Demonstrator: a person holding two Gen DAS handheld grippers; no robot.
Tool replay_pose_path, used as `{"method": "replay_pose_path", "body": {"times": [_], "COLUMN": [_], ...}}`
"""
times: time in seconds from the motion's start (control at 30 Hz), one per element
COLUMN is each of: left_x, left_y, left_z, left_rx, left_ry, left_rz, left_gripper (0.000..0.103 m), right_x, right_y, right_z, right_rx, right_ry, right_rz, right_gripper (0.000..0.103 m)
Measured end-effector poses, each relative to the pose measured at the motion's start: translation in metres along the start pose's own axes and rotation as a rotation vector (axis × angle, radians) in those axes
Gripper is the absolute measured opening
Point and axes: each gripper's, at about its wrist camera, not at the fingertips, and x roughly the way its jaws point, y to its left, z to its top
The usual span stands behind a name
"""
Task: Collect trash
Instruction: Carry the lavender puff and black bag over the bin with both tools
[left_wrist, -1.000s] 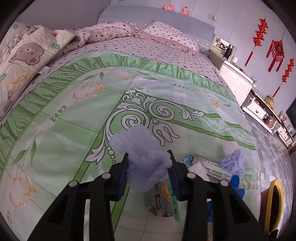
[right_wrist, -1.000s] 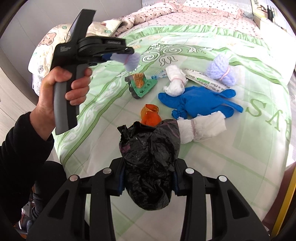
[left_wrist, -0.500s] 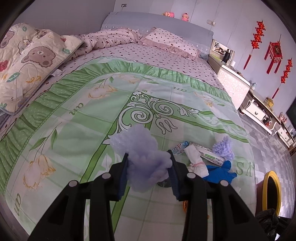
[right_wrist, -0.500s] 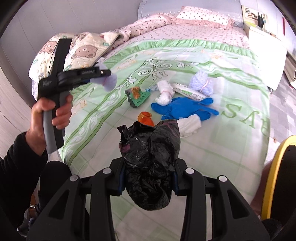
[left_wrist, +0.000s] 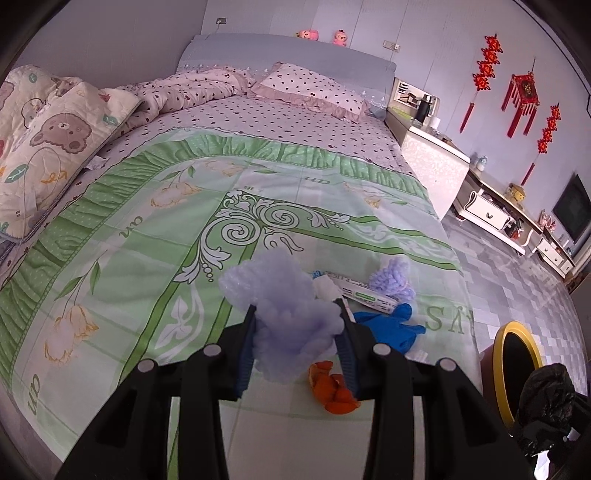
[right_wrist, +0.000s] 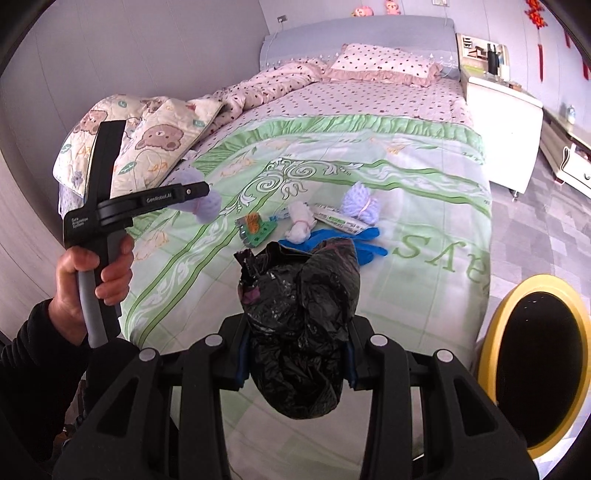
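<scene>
My left gripper is shut on a fluffy lilac ball, held above the green bedspread; the right wrist view shows that gripper in a person's hand at the left. My right gripper is shut on a crumpled black plastic bag, which also shows at the lower right of the left wrist view. On the bed lie a second lilac ball, a blue glove, a white wad, a printed box, a green wrapper and an orange scrap.
A yellow-rimmed bin with a black liner stands on the floor at the bed's foot corner. A bear-print quilt lies folded on the bed's left side. A white bedside cabinet stands to the right.
Both grippers have pulled back and risen away from the bed, each keeping its load. The trash pile now looks smaller and farther, and the yellow bin has come into the right wrist view.
</scene>
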Motion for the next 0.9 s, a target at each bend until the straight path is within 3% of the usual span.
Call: {"method": "replay_pose_path", "body": {"times": [0.9], "left_x": [-0.007], "left_y": [-0.14], "left_z": [-0.014], "left_rx": [0.166], "left_ry": [0.04], "left_rz": [-0.179], "left_gripper": [0.036], "right_x": [-0.084], "right_y": [-0.1], "right_z": [-0.006], "right_rx": [0.139], "right_ry": [-0.129], "right_rz": [-0.144], "right_gripper": [0.036]}}
